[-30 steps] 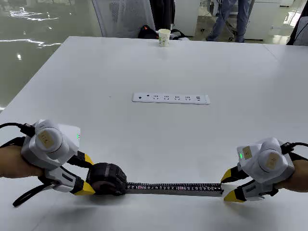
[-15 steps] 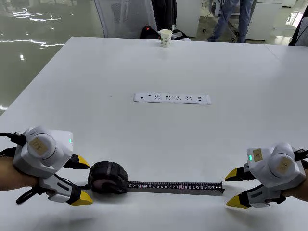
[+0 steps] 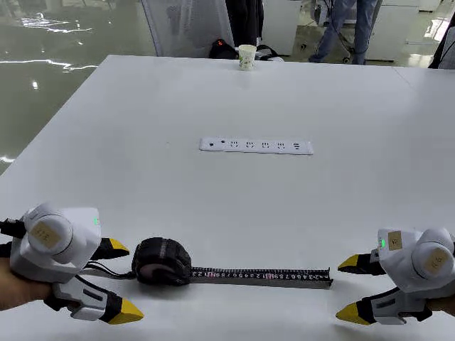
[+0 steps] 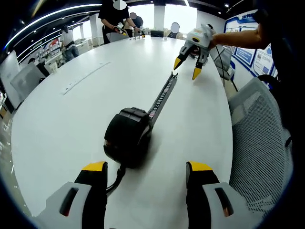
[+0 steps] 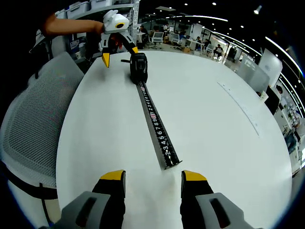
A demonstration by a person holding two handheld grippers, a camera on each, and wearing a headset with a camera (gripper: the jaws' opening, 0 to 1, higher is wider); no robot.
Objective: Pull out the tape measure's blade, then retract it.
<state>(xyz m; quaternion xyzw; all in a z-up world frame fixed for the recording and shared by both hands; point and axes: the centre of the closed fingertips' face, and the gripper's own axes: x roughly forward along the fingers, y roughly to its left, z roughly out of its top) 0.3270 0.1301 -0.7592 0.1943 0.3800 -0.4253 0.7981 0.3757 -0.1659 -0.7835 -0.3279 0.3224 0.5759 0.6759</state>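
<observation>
Head view is looking down on a wide white table (image 3: 213, 199), and the tape measure (image 3: 161, 261) is lying close to its near edge, toward the near left corner. Its blade (image 3: 263, 276) is lying flat on the surface, pulled out and running to the right along that edge.

The left gripper (image 3: 126, 280) is pointing at the black case from the left. Its yellow-tipped fingers are spread wide and gripping nothing, and a thin black cord (image 3: 106, 270) is trailing from the case toward it. The right gripper (image 3: 348, 287) is pointing at the blade's free end from the right. Its fingers are also gaping wide and holding nothing, with a small gap showing between them and the blade's tip.

Left gripper view is looking along the blade from behind the case, which is sitting apart from both fingertips. Right gripper view is looking back along the numbered blade, whose end is lying just ahead of the open fingers.

Near the middle of the table a white power strip (image 3: 256, 145) is lying parallel to the far edge, and a paper cup (image 3: 247, 56) is standing at that far edge. Beyond the left edge a glossy floor (image 3: 50, 64) is reflecting ceiling lights. A person's legs (image 3: 348, 25) are showing past the far right corner. A mesh-backed chair (image 4: 257, 129) is standing by the near edge.
</observation>
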